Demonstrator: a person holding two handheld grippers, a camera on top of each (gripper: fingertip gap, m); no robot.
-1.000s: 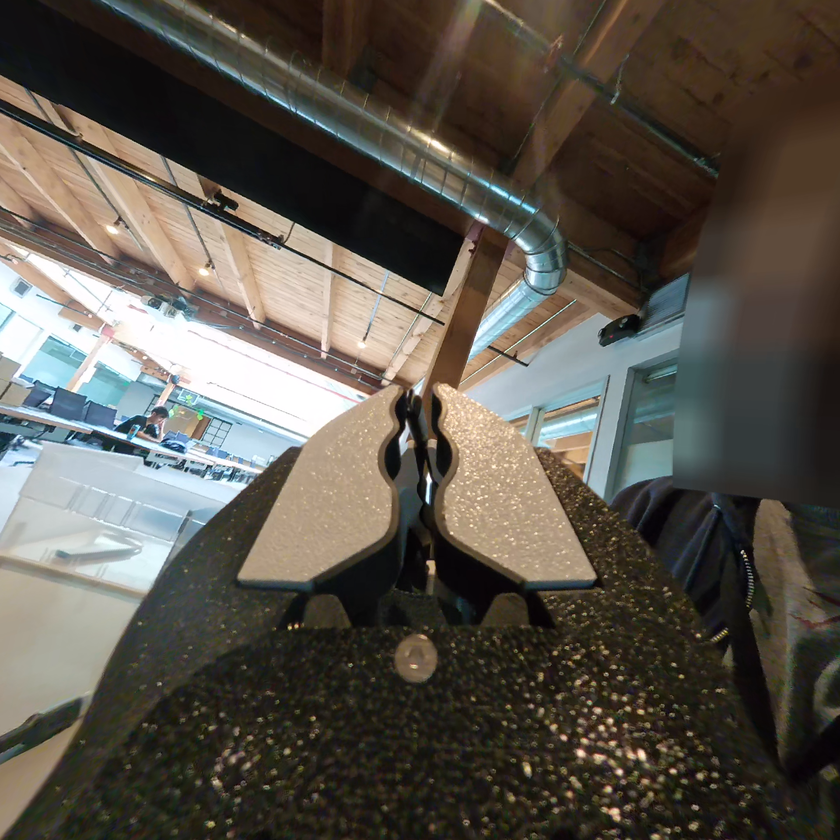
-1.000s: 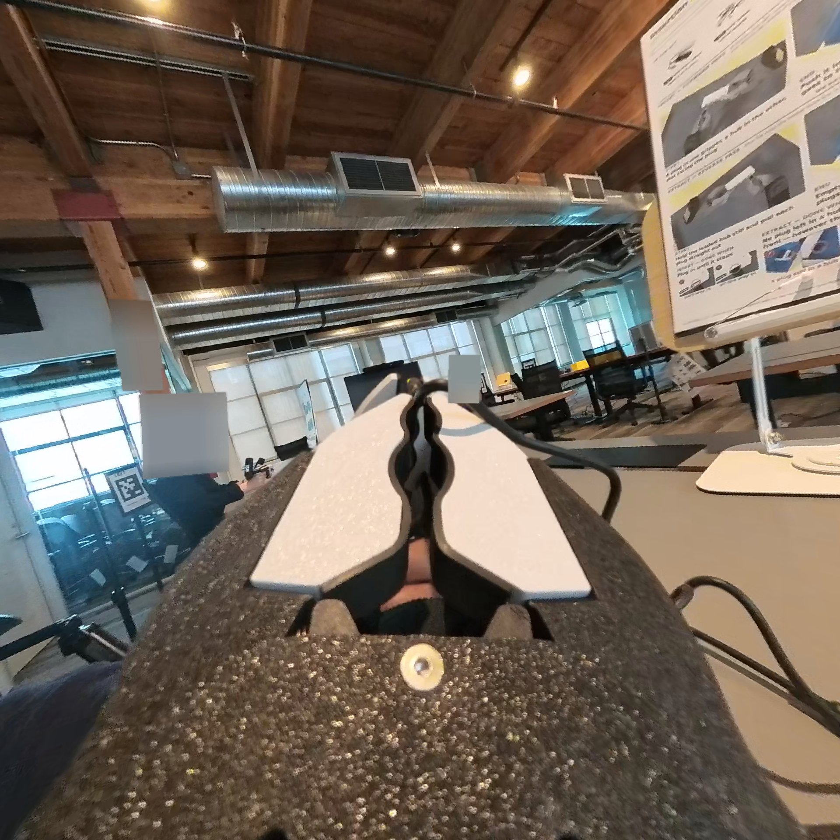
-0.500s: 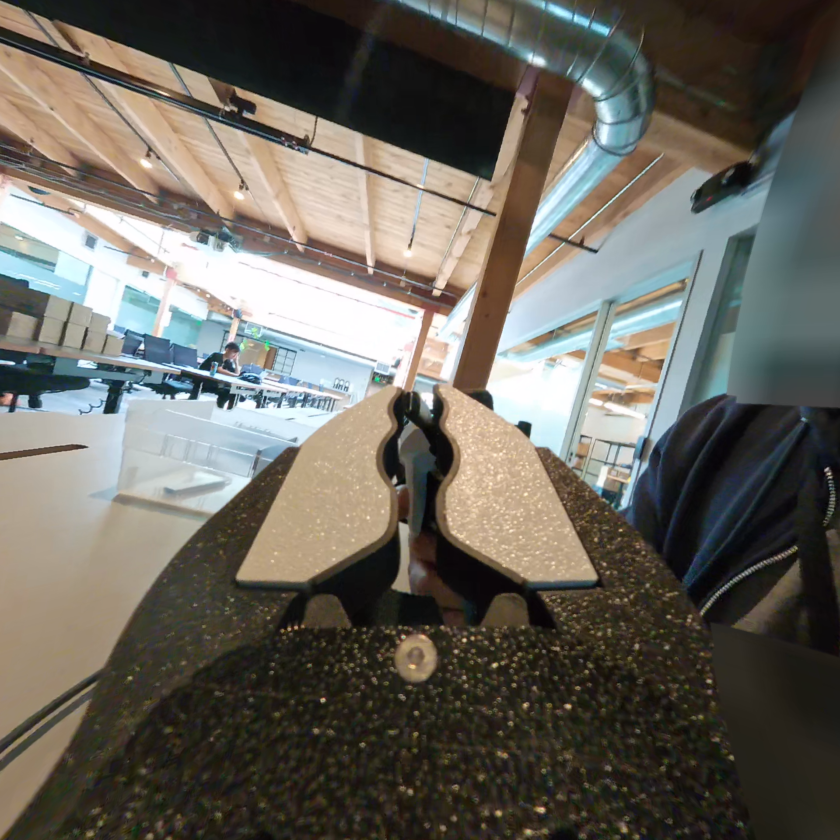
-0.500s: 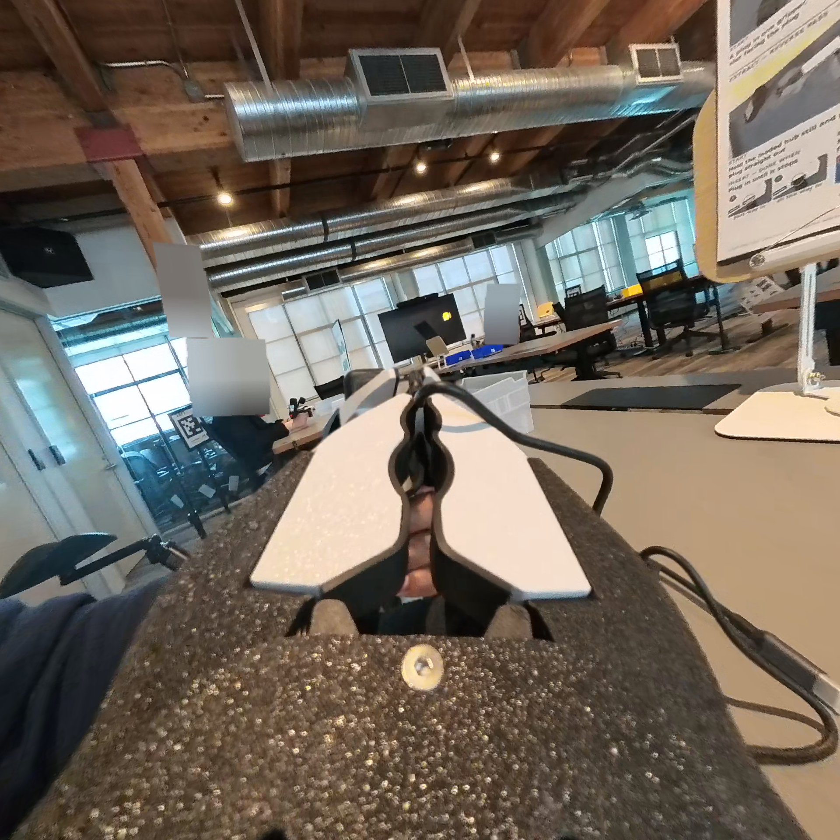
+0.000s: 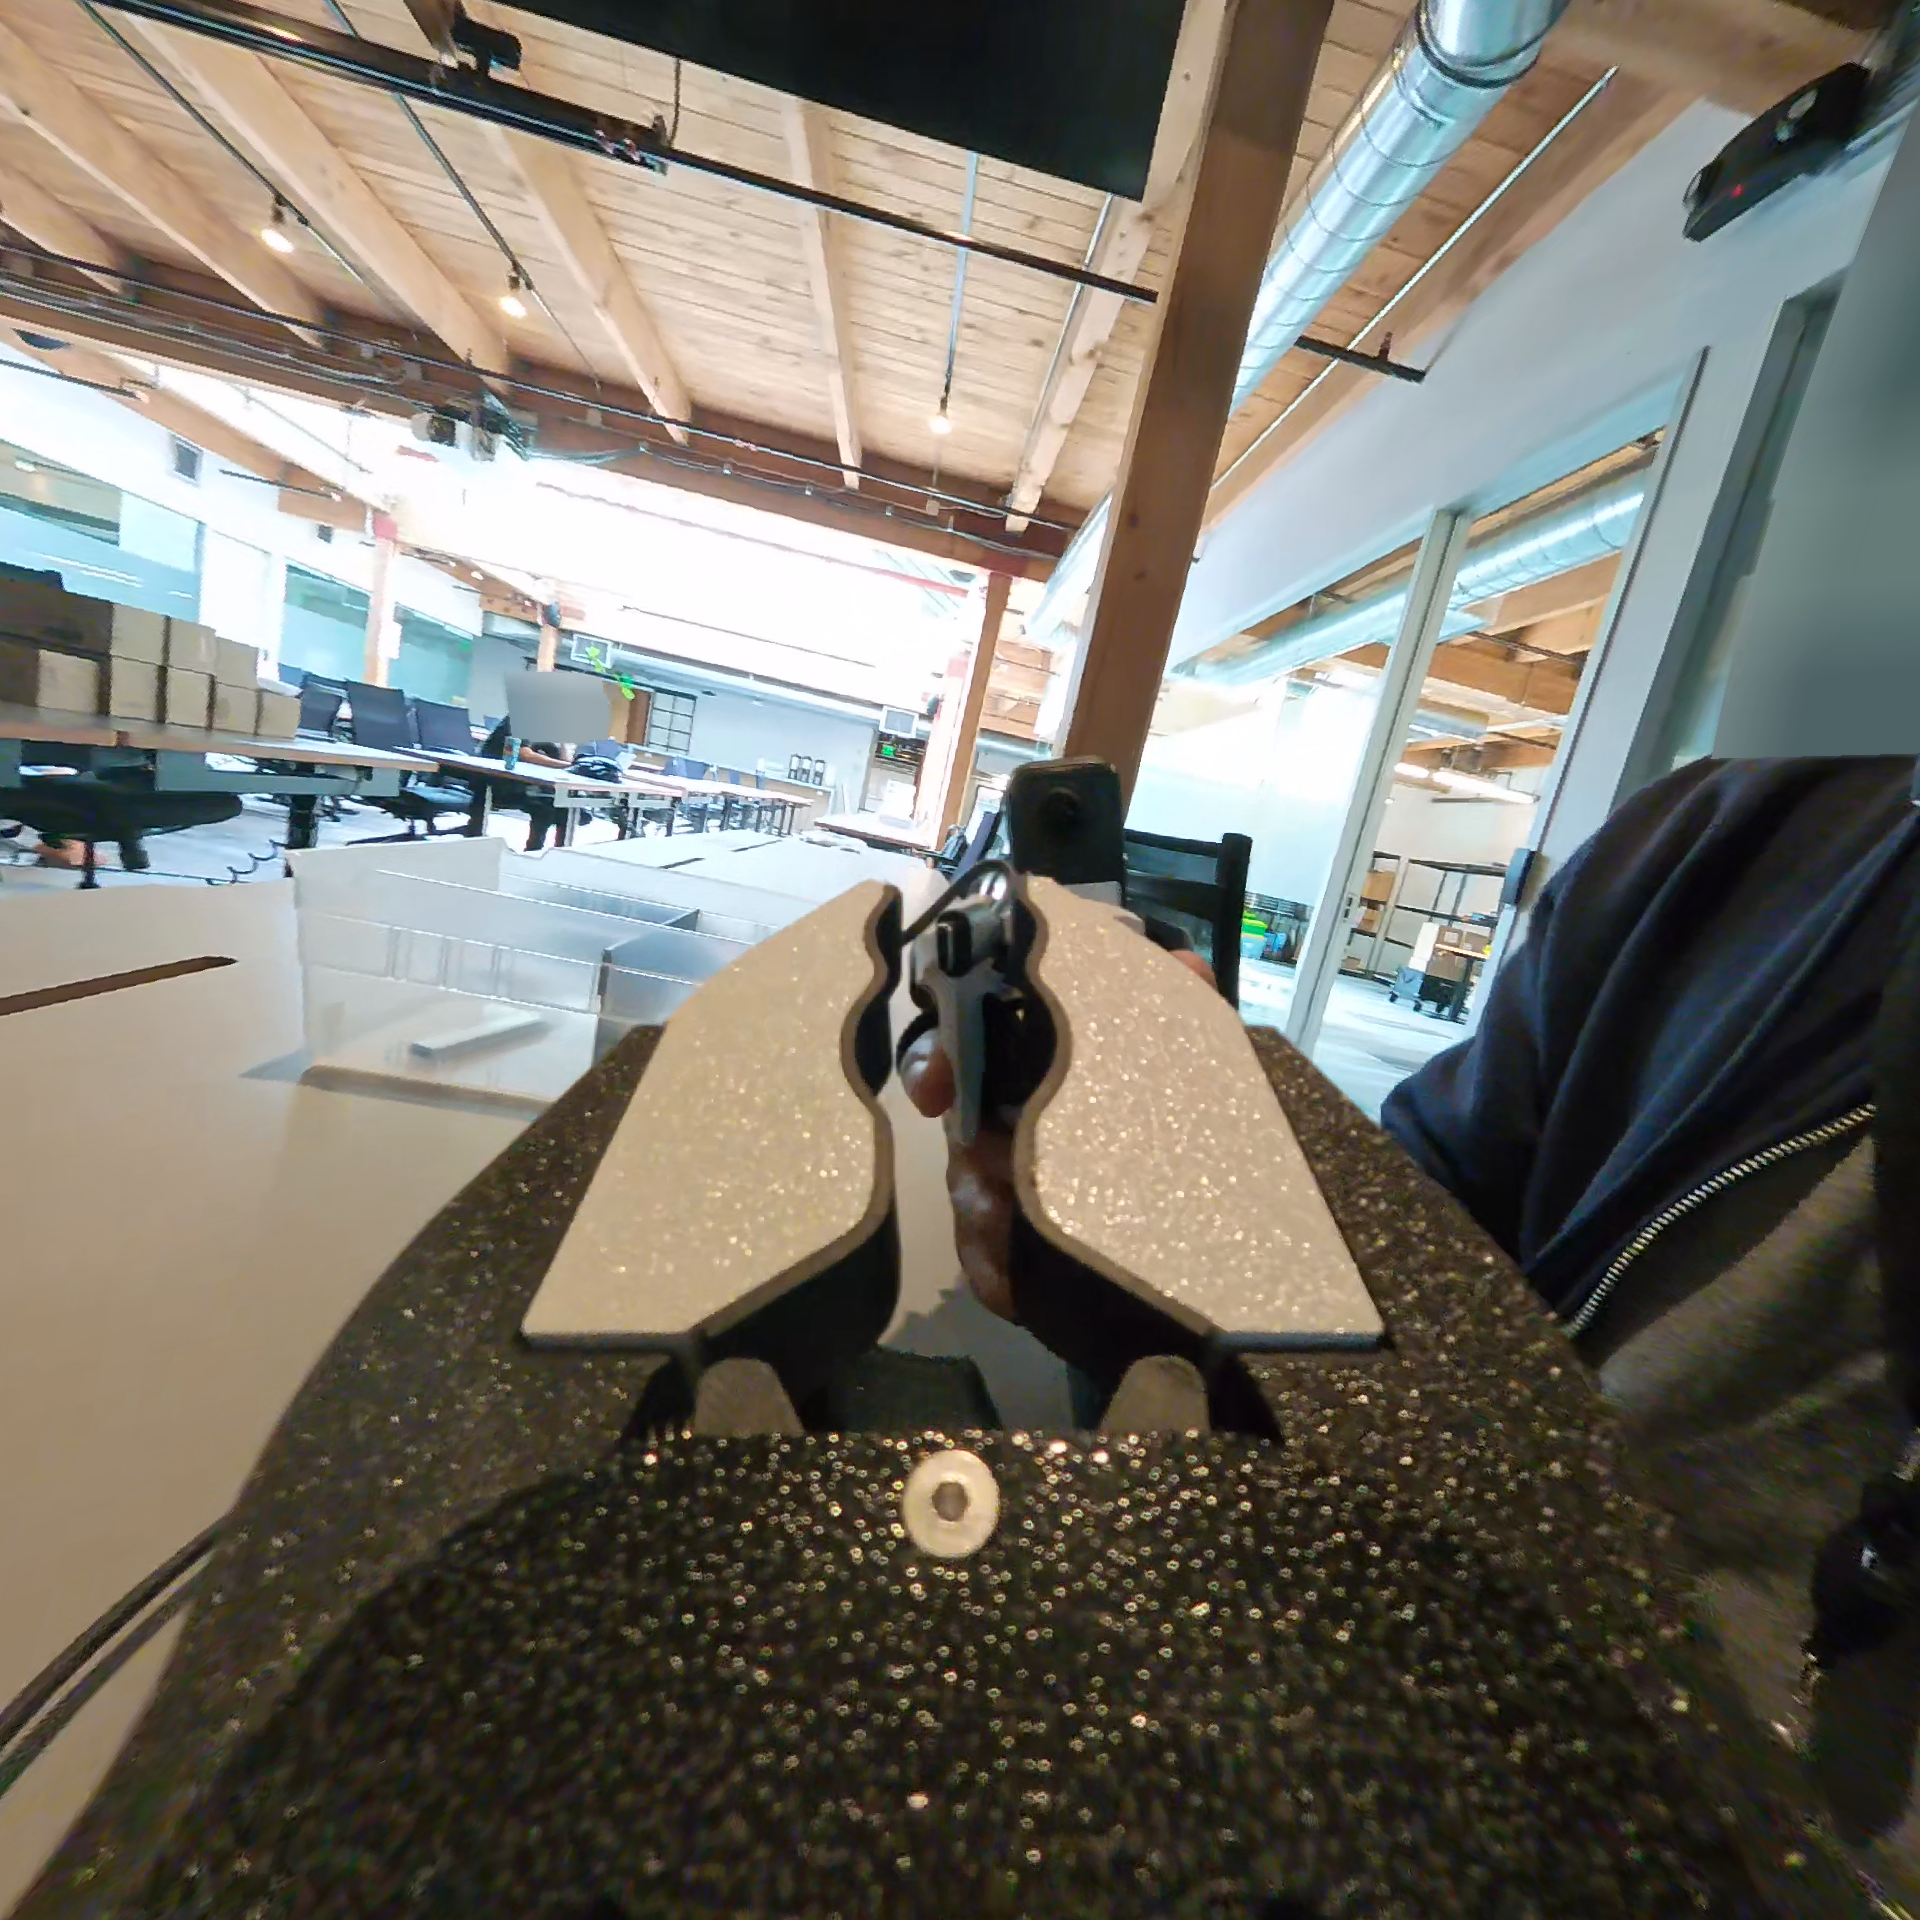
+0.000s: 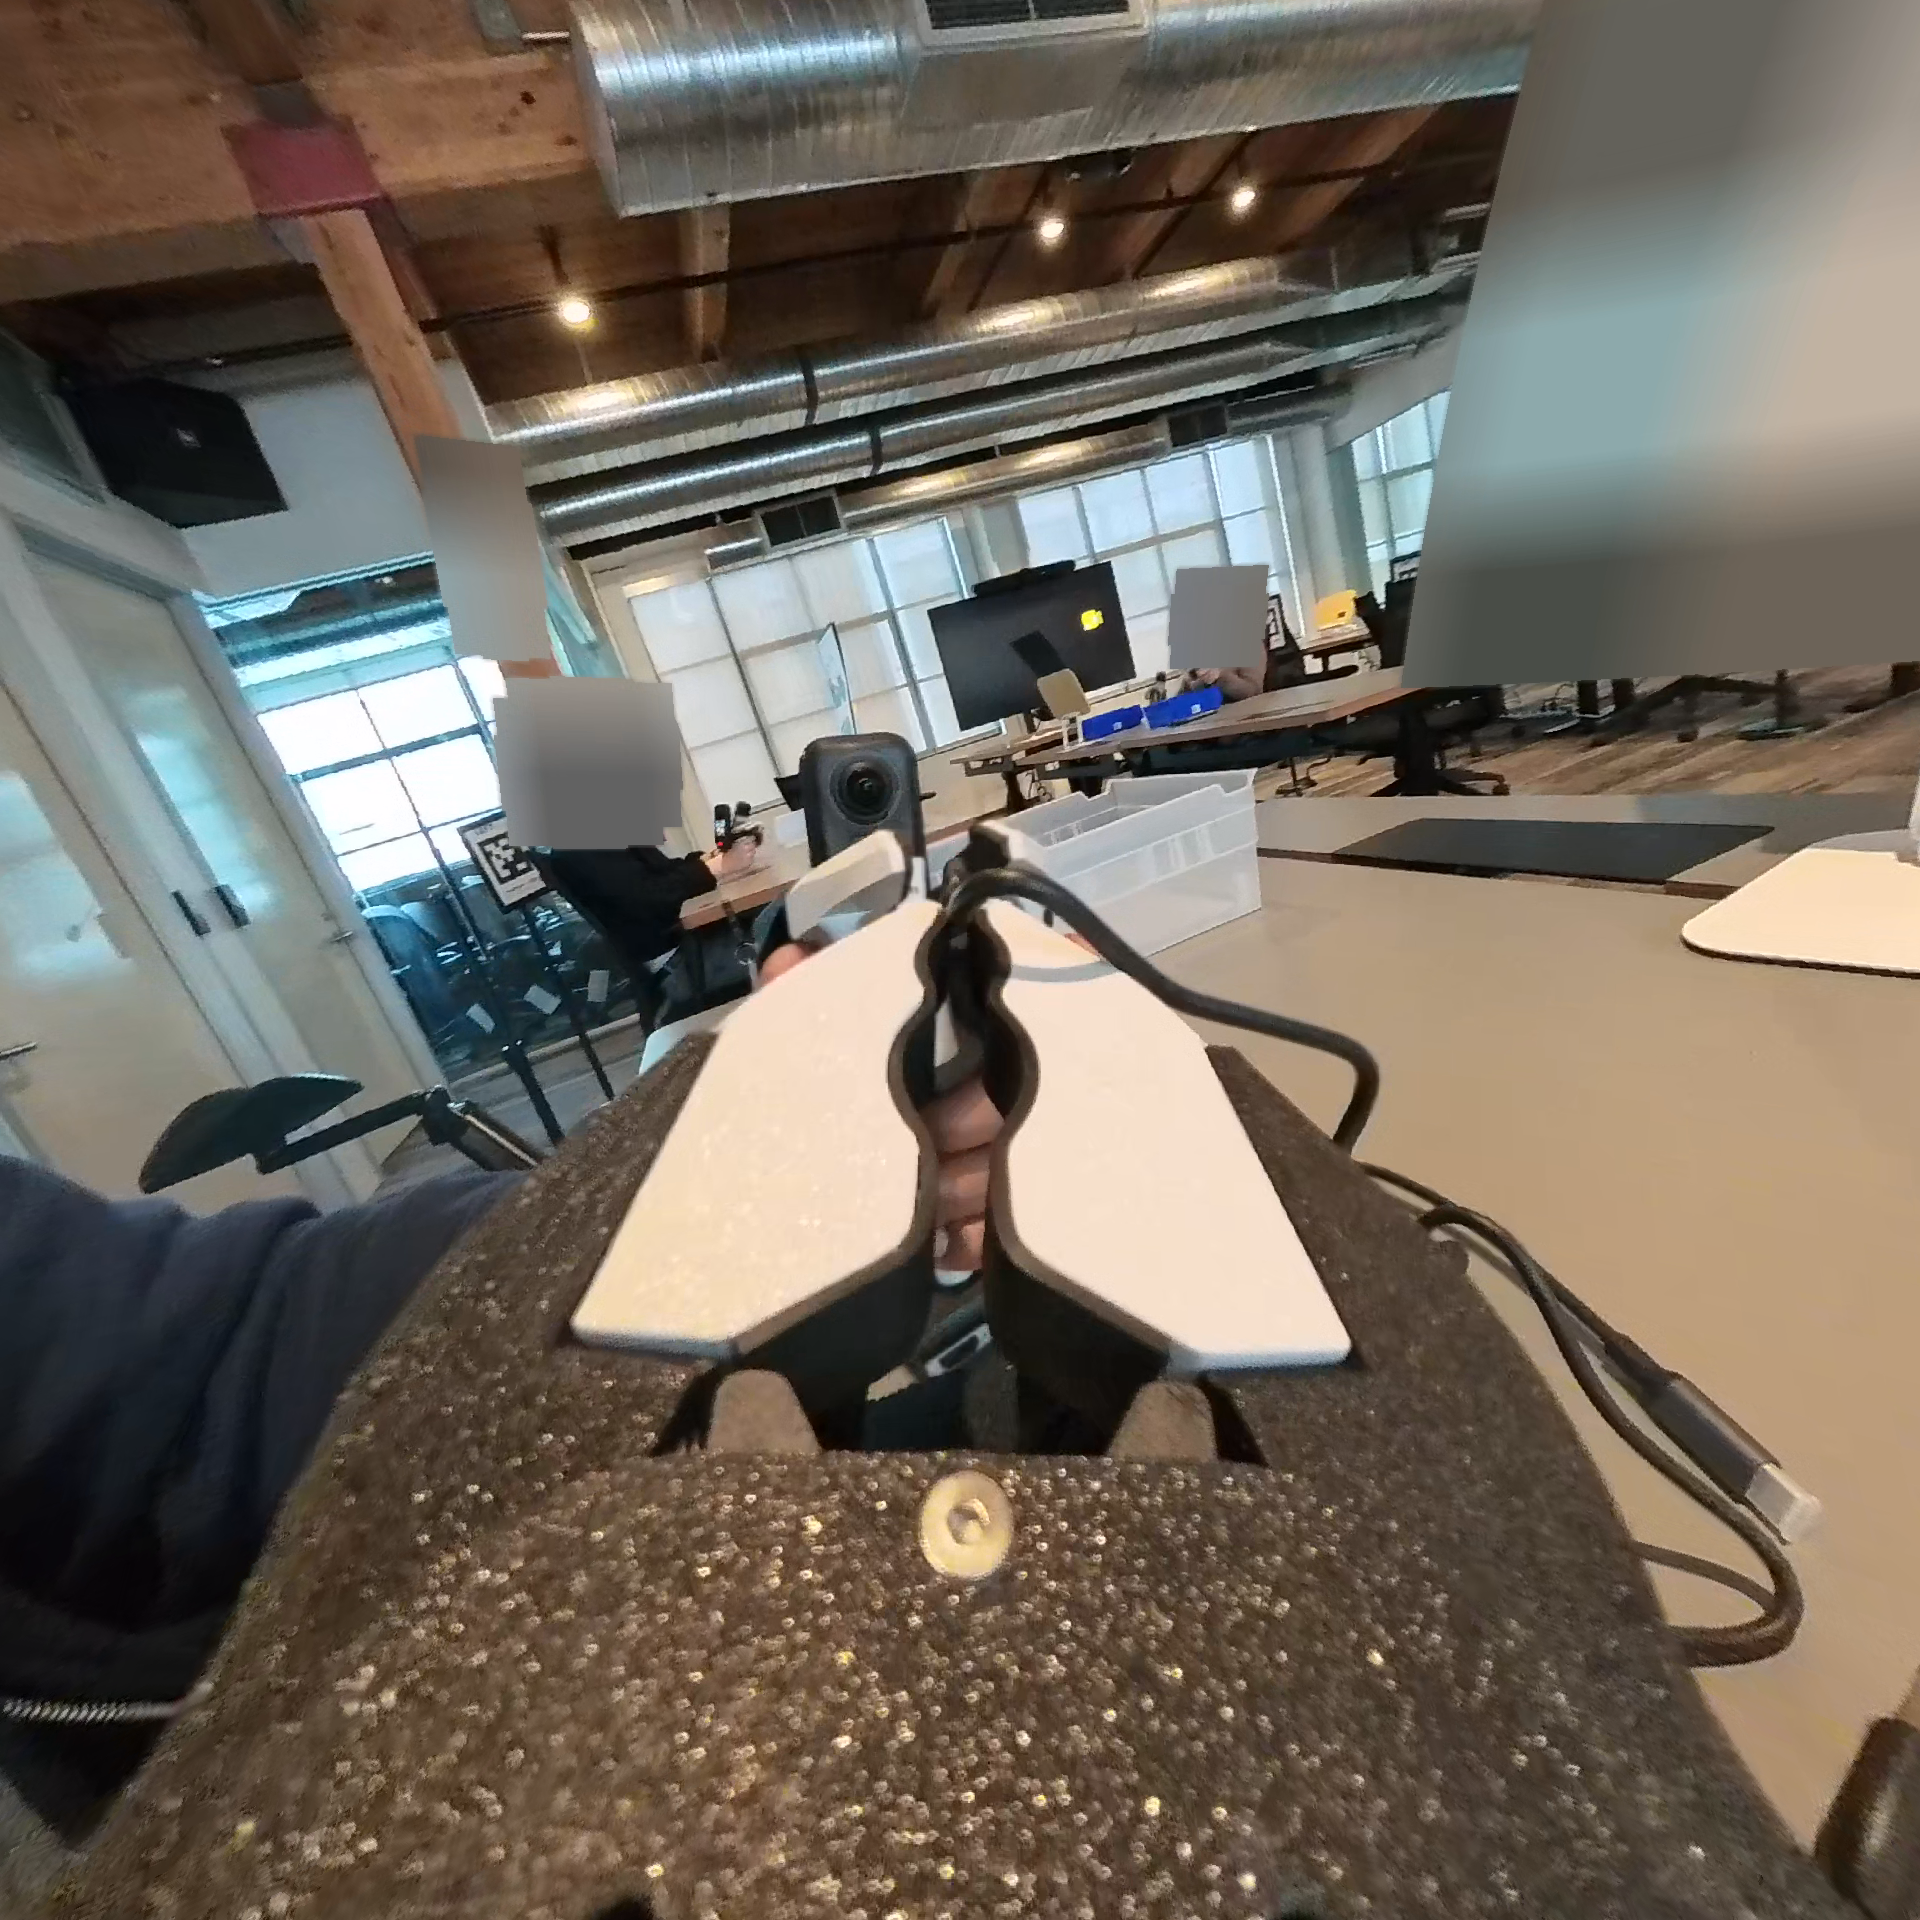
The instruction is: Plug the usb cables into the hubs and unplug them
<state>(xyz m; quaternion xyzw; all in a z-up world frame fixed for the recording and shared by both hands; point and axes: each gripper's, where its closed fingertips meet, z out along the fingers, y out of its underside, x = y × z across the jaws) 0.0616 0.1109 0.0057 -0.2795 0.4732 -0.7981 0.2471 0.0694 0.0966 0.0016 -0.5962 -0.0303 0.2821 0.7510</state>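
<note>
My left gripper [image 5: 961, 904] is shut on a slim grey hub [image 5: 968, 1039], held upright between its pads with one end at the tips. My right gripper [image 6: 961, 914] is shut on the plug end of a black USB cable [image 6: 1247, 1023]. The cable loops right and down to a free silver-tipped plug [image 6: 1725, 1465] on the grey table [image 6: 1558, 1091]. The two grippers face each other tip to tip above the table. The left gripper's white fingertips [image 6: 847, 888] show just beyond my right tips. The right gripper's camera [image 5: 1065, 821] shows behind the hub. Whether plug and hub are joined is hidden.
A clear plastic bin [image 5: 447, 914] stands on the table, also in the right wrist view [image 6: 1143, 842], with another small silver hub [image 5: 478, 1034] lying by it. A white stand base [image 6: 1818, 914] and black mat [image 6: 1548, 847] sit far right. A person's dark jacket [image 5: 1662, 987] is close. The grippers are tip to tip, or close to it.
Both views have tipped down from the ceiling to table level. The two grippers have come together tip to tip. The gap between the left fingers looks wider, with the hub showing in it.
</note>
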